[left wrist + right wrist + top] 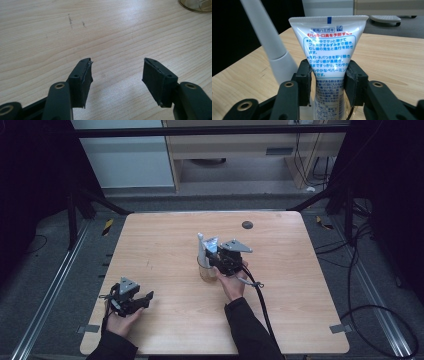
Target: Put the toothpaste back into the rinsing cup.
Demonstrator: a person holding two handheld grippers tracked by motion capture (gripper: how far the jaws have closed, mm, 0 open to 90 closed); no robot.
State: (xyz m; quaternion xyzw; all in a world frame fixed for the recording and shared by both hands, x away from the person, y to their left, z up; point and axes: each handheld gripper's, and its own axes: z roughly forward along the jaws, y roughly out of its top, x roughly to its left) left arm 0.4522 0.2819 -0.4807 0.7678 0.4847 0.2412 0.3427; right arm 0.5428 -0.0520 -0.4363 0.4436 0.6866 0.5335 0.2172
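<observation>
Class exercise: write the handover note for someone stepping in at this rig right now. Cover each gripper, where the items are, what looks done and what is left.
Right gripper: shut on the toothpaste tube, jaws pressing both sides of its body, crimped end up. The tube stands in the clear cup near the table's middle.
Left gripper: open, holding nothing, low over bare wood at the near left of the table.
A grey-white toothbrush handle leans in the cup beside the tube.
Done: tube gripped.
Left, most likely: lift the tube out or finish seating it, then release; the pictures do not show which. The cup is unsteadied, so move slowly.
</observation>
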